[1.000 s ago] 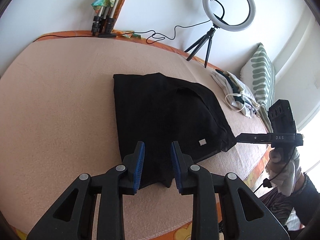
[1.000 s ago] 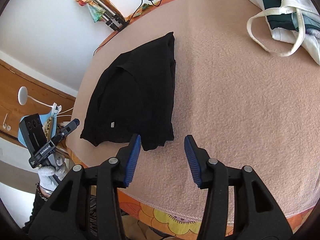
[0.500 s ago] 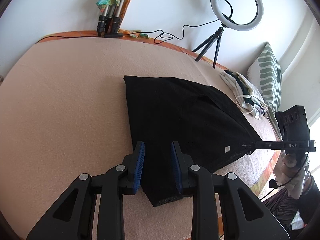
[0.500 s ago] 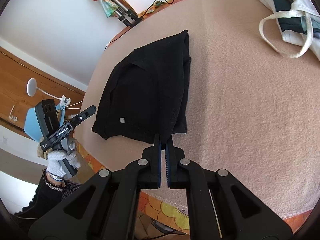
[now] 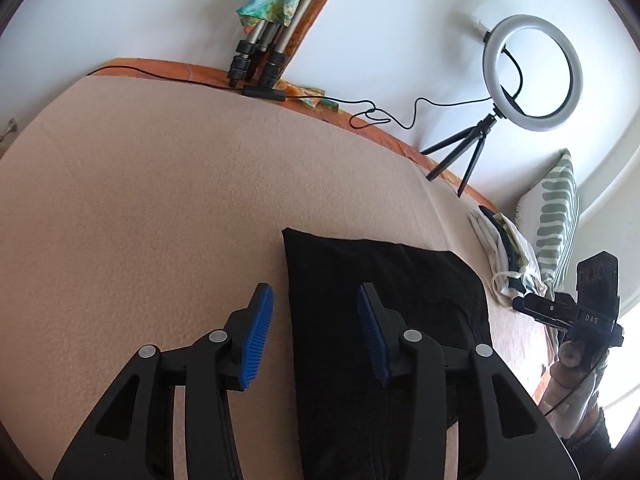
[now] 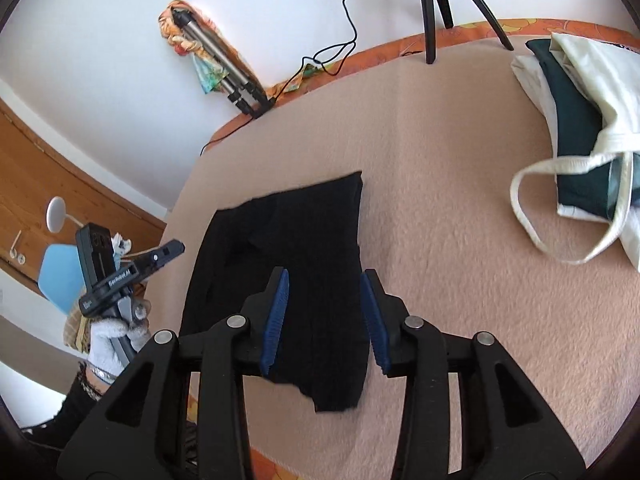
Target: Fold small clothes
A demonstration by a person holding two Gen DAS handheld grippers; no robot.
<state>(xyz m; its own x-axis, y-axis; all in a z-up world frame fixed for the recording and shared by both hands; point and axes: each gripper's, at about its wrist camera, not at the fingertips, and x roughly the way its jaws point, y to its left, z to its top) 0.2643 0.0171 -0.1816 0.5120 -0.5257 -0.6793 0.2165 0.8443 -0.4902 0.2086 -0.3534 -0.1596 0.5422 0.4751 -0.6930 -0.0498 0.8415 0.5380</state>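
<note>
The left gripper [image 5: 314,334] has its 2 blue-padded fingers [image 5: 256,336] spread apart and grasping nothing, and they straddle the left long edge of the black garment [image 5: 384,280]: 1 pad hangs over bare blanket, the other over dark cloth. The right gripper [image 6: 322,322] is likewise released, its fingers [image 6: 274,322] set wide above the garment's right side, with the right-hand pad roughly over the cloth's right edge. Whether either pair touches the fabric or hovers just above it cannot be told. The black garment [image 6: 296,256] lies flat on the bed [image 5: 140,200], folded into a narrow strip, its long axis running straight away from both grippers toward the wall; the near end reaches back under the fingers, close to the bed's front edge, and the far end stops well short of the ring light [image 5: 532,74] on its tripod. Both hands sit at the same near end, 1 over each long edge, so neither is clearly nearer. In my judgement the lengthwise fold is done and the coming move is to pinch the 2 near corners and carry them forward along that axis to the far end. A white tote bag [image 6: 592,152] with other clothes lies well apart to the right.
</note>
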